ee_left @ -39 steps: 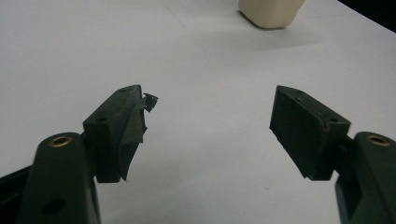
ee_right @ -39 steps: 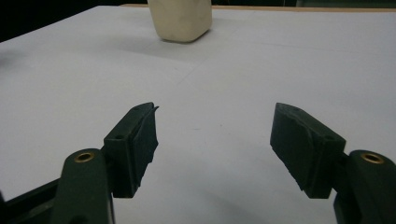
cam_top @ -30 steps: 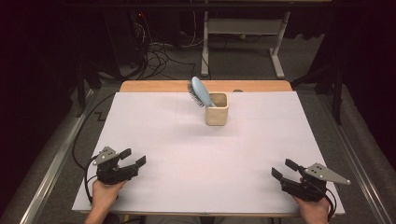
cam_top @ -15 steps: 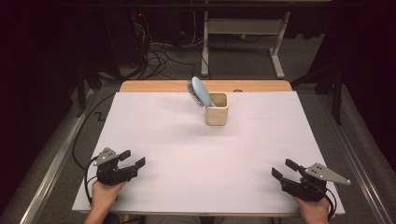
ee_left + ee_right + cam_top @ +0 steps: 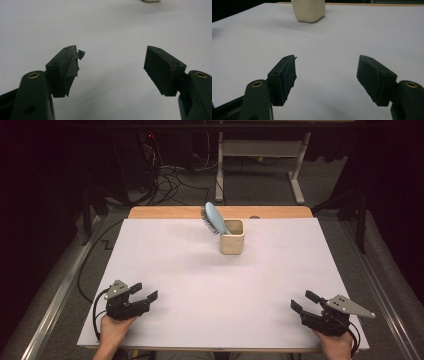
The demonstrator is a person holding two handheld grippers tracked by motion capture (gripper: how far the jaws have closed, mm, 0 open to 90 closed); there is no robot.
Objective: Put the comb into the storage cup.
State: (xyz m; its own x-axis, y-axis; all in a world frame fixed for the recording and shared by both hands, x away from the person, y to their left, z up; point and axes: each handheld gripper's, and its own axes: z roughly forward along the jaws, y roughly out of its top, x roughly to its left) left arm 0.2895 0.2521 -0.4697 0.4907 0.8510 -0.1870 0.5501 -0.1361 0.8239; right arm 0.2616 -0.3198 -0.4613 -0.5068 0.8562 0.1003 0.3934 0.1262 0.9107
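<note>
A light blue hairbrush (image 5: 213,218) stands tilted to the left in a cream square cup (image 5: 232,237) at the far middle of the white table (image 5: 210,285). The cup's base (image 5: 308,10) also appears at the top of the right gripper view. My left gripper (image 5: 144,290) rests at the near left corner, open and empty, its jaws wide apart in the left gripper view (image 5: 112,62). My right gripper (image 5: 303,301) sits at the near right corner, also open with nothing between its jaws (image 5: 327,72). Both are far from the cup.
A wooden strip (image 5: 165,213) borders the table's far edge. Beyond it lie cables (image 5: 175,175) on the floor and a grey desk frame (image 5: 260,155). Metal rails (image 5: 55,295) run along both sides of the table.
</note>
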